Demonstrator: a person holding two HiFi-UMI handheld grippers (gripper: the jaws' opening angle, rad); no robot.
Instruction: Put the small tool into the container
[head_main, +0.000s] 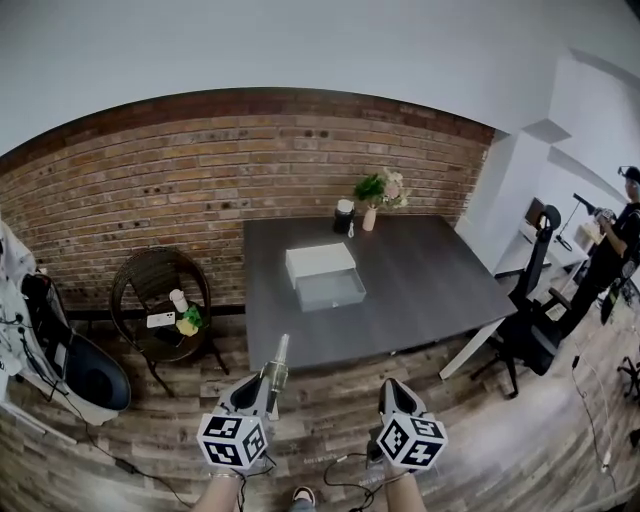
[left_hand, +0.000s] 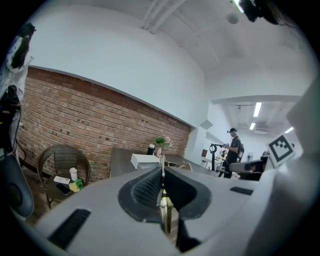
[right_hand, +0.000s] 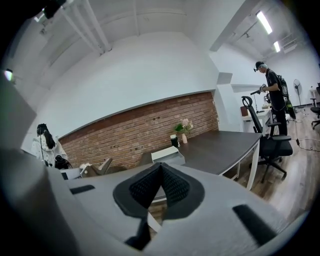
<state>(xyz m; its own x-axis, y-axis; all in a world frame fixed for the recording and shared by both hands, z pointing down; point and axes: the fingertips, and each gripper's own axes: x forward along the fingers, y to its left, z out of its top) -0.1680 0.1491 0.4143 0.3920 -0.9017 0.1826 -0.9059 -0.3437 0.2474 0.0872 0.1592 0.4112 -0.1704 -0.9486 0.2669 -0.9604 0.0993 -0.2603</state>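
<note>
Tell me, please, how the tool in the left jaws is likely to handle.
The tool looks thin, straight and metallic, so it is probably stiff and light. Sticking out well beyond the left gripper, it might pivot if bumped.

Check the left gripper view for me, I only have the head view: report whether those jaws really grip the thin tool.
Observer: Yes. In the left gripper view the left gripper has its jaws shut on the small tool, whose thin shaft sticks out past the tips.
Operator: Now report the right gripper.
Observer: In the right gripper view the right gripper has its jaws together, with nothing between them.
</note>
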